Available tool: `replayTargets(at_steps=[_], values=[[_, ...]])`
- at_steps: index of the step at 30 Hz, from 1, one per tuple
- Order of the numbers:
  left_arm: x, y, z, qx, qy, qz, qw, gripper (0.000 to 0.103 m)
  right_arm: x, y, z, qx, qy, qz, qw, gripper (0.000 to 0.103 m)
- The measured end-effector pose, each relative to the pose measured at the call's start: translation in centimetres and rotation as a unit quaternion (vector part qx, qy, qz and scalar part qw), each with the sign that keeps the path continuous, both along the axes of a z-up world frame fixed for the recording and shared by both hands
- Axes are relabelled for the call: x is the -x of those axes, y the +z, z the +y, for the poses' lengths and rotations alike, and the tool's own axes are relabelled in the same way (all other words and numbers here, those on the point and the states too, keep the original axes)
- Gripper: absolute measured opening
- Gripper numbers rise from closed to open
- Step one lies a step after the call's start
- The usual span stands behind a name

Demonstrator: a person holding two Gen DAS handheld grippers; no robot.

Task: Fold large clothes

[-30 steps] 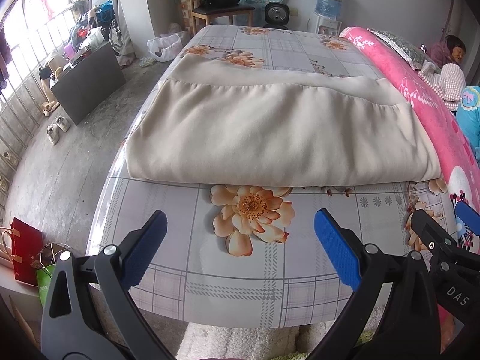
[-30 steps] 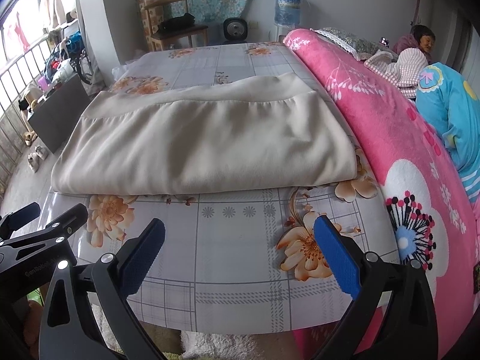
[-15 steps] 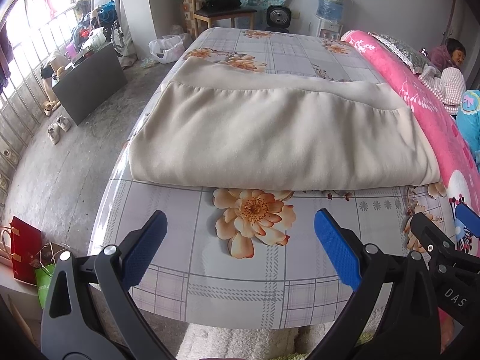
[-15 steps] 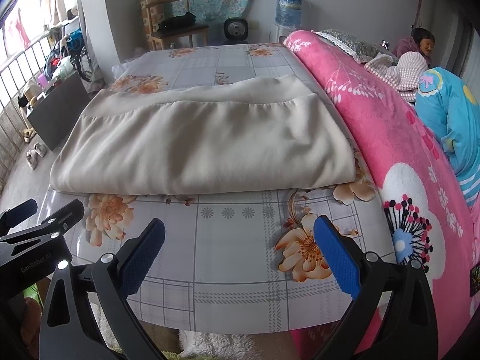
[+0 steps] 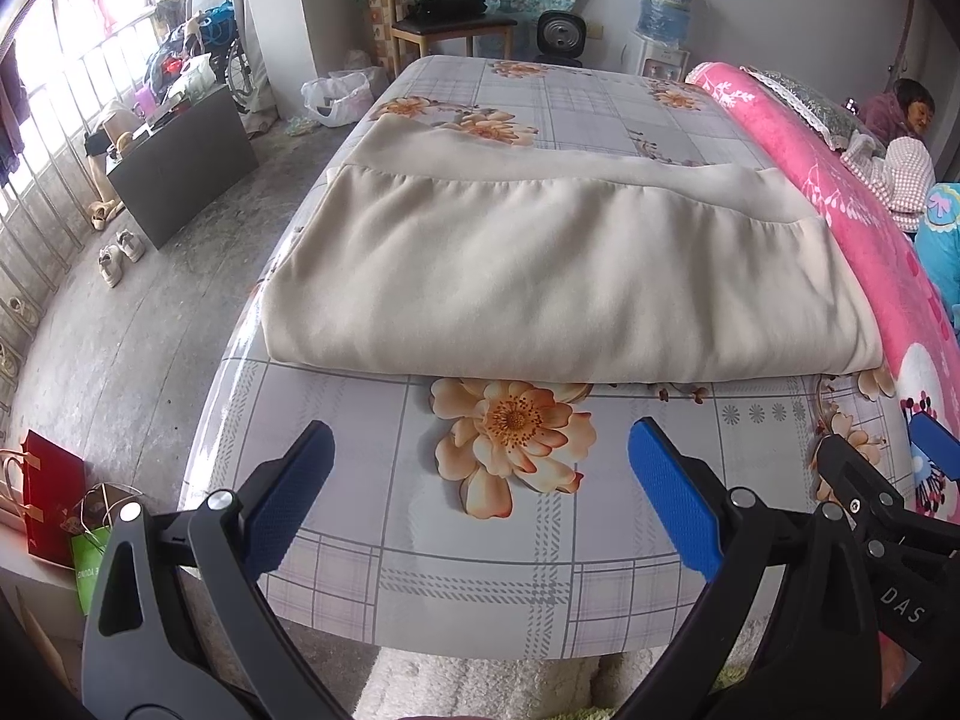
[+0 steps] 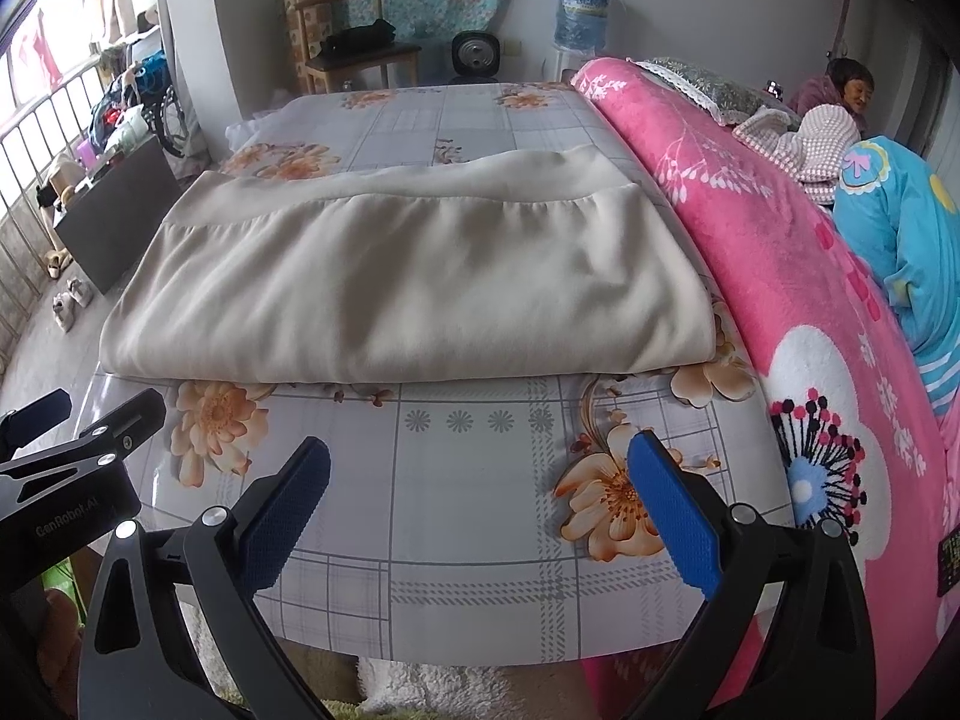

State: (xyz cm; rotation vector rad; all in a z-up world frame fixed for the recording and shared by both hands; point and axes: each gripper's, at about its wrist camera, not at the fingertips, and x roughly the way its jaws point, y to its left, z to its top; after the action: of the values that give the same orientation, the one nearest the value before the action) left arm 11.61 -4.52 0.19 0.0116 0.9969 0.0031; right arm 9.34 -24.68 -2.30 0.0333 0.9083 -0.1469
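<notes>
Table point(image 5: 480, 588) under your grippers carries a flowered cloth; a pink blanket point(image 6: 750, 240) lies along its right side. Beige garment point(image 5: 558, 282), folded flat, lies across the table's middle. Your left gripper point(image 5: 480, 498) and right gripper point(image 6: 480, 504) are spread wide, empty, short of its near edge.

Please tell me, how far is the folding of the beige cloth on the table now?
Done: the large beige cloth lies folded at least once in a flat rectangle on the flowered grey table cover, its fold edge nearest the tools. In hand: nothing; the left tool and the right tool are both open, short of that edge. Left: probably another fold, since the rectangle spans nearly the whole table width.
</notes>
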Motion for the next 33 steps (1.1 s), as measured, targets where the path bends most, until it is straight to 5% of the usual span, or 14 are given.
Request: replayTargets(at_steps=[33], values=[[-0.11, -0.18, 0.22, 0.001, 0.003, 0.002, 1.0, 0.095, 0.1, -0.35, 0.05, -0.002, 0.002, 0.007, 1.0, 0.097]])
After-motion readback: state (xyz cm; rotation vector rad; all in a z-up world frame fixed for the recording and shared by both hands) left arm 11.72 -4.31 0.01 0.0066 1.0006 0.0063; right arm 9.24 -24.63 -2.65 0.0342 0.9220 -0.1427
